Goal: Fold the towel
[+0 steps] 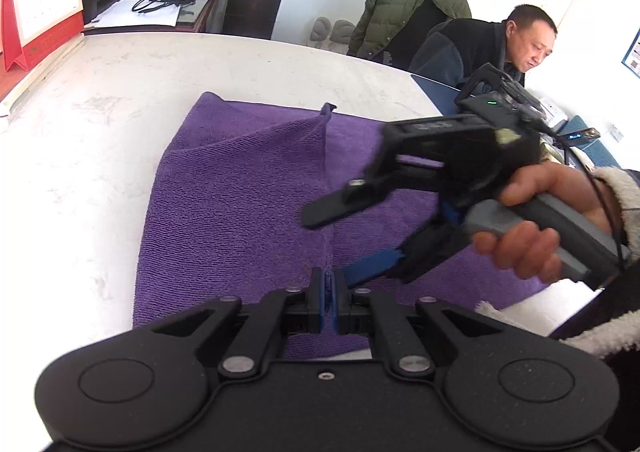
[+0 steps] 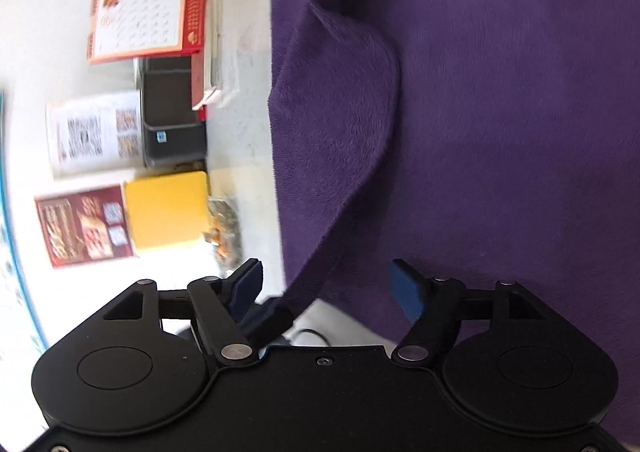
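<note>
A purple towel [image 1: 240, 204] lies on the white table [image 1: 100, 140], with one part lifted into a fold that rises toward me. My left gripper [image 1: 329, 300] is shut on the towel's near edge, the cloth pinched between its blue pads. My right gripper [image 1: 332, 240] is open, held sideways just above the towel to the right of the left one. In the right wrist view the right gripper [image 2: 326, 288] is open with the towel's hanging edge [image 2: 336, 156] running down between its fingers, not pinched. The towel [image 2: 520, 132] fills the right of that view.
A red desk calendar [image 1: 36, 0] stands at the table's far left edge; it also shows in the right wrist view [image 2: 148, 18]. A seated man [image 1: 500, 48] is at the far right, by a blue item [image 1: 440, 92]. A yellow box [image 2: 168, 212] and posters stand by the wall.
</note>
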The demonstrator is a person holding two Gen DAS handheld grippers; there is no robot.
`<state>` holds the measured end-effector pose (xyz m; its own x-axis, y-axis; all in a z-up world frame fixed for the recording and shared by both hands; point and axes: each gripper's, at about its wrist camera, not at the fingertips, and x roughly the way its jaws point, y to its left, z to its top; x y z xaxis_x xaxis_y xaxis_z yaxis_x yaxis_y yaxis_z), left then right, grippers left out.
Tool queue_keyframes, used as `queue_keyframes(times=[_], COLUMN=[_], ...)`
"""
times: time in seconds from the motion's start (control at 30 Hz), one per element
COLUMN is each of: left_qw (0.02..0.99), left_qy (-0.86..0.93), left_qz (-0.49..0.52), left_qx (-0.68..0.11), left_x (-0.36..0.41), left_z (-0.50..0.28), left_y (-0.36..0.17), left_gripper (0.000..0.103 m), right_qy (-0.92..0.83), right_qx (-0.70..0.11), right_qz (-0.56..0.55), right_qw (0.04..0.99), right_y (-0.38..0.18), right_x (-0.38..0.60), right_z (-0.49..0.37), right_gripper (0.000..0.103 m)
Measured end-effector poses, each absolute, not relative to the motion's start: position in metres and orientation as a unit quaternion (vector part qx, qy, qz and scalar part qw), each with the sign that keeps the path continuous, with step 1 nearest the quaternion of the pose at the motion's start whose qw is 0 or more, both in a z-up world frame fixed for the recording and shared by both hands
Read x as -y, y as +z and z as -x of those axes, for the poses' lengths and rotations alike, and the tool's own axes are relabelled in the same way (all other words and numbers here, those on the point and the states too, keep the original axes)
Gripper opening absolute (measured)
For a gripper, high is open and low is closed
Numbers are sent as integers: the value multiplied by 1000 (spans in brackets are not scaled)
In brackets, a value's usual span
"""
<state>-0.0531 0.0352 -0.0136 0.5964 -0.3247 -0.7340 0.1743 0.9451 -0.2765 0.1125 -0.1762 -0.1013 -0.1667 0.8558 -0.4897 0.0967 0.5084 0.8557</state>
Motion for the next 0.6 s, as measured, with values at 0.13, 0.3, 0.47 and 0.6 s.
queue_keyframes(times=[0.13, 0.3, 0.47, 0.6], left_qw=[889, 900, 901, 903], left_qy=[-138, -116, -112, -85], left_qz=[54, -21, -60, -92], left_qx=[-434, -421, -416, -410], left_x=[-27, -16, -1, 10], left_z=[55, 59, 56, 59], left_y=[-17, -17, -18, -17], left_gripper=[5, 19, 23, 23], right_qy=[353, 353, 343, 330], right_qx=[-683, -676, -667, -663], right_qz=[-366, -335, -341, -362], right_qw=[525, 554, 566, 567], right_y=[-114, -106, -97, -93], right_x=[142, 130, 132, 130], right_z=[-115, -119, -116, -113], right_gripper=[57, 6, 6, 6])
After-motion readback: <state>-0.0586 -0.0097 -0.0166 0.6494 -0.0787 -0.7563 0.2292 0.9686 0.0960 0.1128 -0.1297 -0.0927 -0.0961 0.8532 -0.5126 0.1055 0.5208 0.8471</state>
